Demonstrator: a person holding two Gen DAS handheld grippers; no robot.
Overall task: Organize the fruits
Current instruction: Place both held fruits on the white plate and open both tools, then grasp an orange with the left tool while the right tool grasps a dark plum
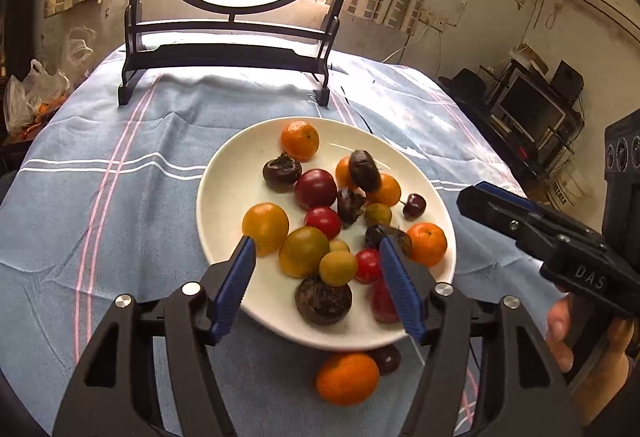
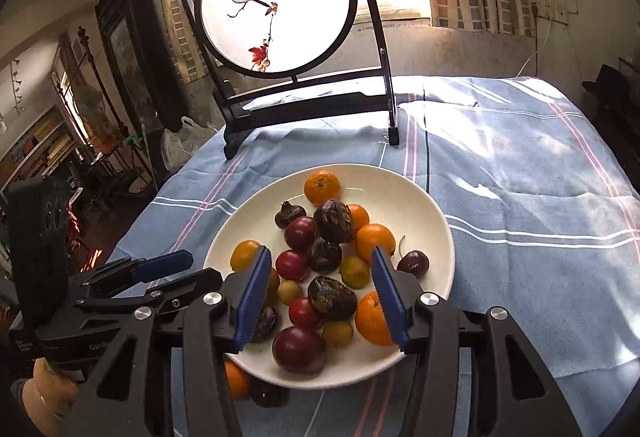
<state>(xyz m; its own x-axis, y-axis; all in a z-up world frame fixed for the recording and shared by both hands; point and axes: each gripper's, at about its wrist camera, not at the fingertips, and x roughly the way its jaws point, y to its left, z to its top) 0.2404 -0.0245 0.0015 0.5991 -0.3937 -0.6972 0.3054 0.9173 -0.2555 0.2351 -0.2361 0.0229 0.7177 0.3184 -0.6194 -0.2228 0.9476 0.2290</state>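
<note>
My left gripper (image 1: 318, 257) hangs over the near rim of the white plate (image 1: 236, 177), jaws apart with nothing between the blue pads. My right gripper (image 2: 318, 277) hovers over the same plate (image 2: 424, 213), jaws also apart and empty. The fruit is heaped on the plate: mandarins, red plums, yellow-green plums, dark wrinkled passion fruits, and a cherry (image 2: 413, 263) on the right side. One mandarin (image 1: 347, 379) and a dark fruit (image 1: 387, 358) lie off the plate on the blue striped cloth (image 1: 120, 197) covering the bench, just beside the near rim. Behind the plate stands a round bird-painting screen (image 2: 276, 5) in a black frame.
</note>
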